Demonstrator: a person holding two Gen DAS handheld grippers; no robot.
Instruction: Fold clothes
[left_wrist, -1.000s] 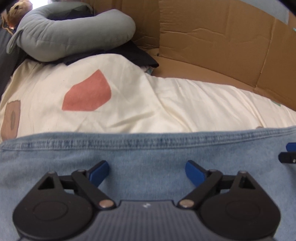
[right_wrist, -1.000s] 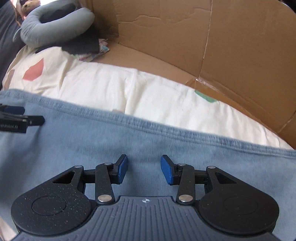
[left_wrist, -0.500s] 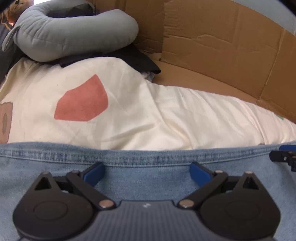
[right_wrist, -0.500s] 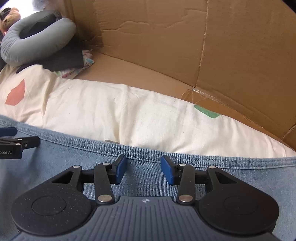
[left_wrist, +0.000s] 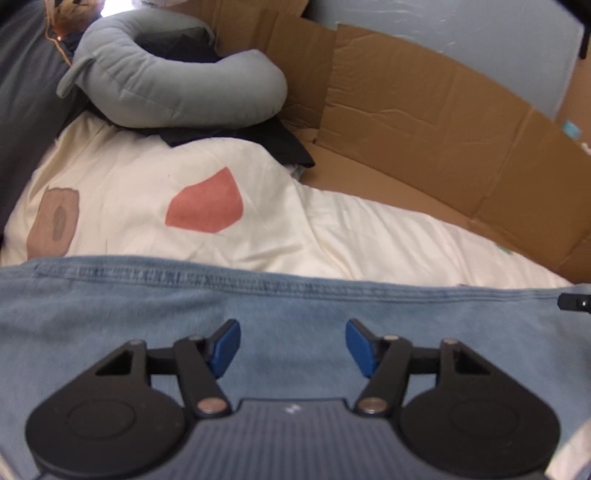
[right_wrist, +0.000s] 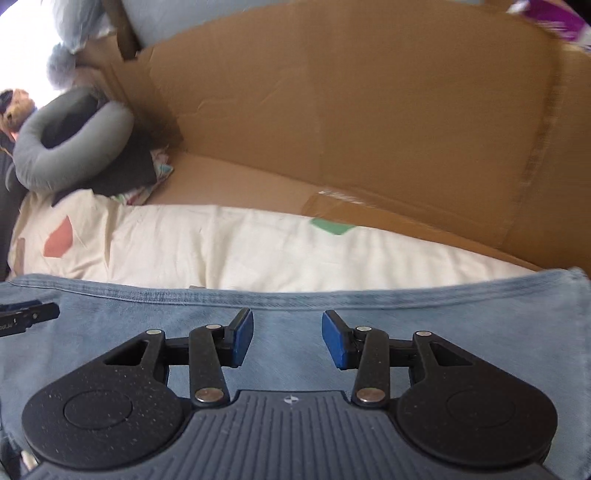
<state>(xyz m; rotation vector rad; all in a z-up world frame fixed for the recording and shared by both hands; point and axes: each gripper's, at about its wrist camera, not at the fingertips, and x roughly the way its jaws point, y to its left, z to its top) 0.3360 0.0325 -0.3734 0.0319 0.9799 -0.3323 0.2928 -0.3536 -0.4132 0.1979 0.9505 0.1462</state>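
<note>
A light blue garment (left_wrist: 295, 306) lies spread on the cream bedding, its stitched hem running across both views. My left gripper (left_wrist: 293, 345) hovers just above the fabric a short way behind the hem, open, with nothing between its blue pads (left_wrist: 225, 345). My right gripper (right_wrist: 289, 341) is also open over the same garment (right_wrist: 443, 314), near its right corner. The tip of the right gripper (left_wrist: 574, 302) shows at the right edge of the left wrist view. In the right wrist view, the left gripper's tip (right_wrist: 29, 317) shows at the left edge.
Beyond the hem lies a cream duvet (left_wrist: 369, 236) with a red patch (left_wrist: 205, 206) and a green patch (right_wrist: 330, 226). A grey U-shaped pillow (left_wrist: 166, 96) rests on dark cloth (left_wrist: 284, 144) at the back left. A cardboard wall (right_wrist: 351, 122) borders the far side.
Both views have tilted up, showing more cardboard wall, and the hem sits slightly farther ahead than half a second ago. The left fingers stand closer together than before, still open.
</note>
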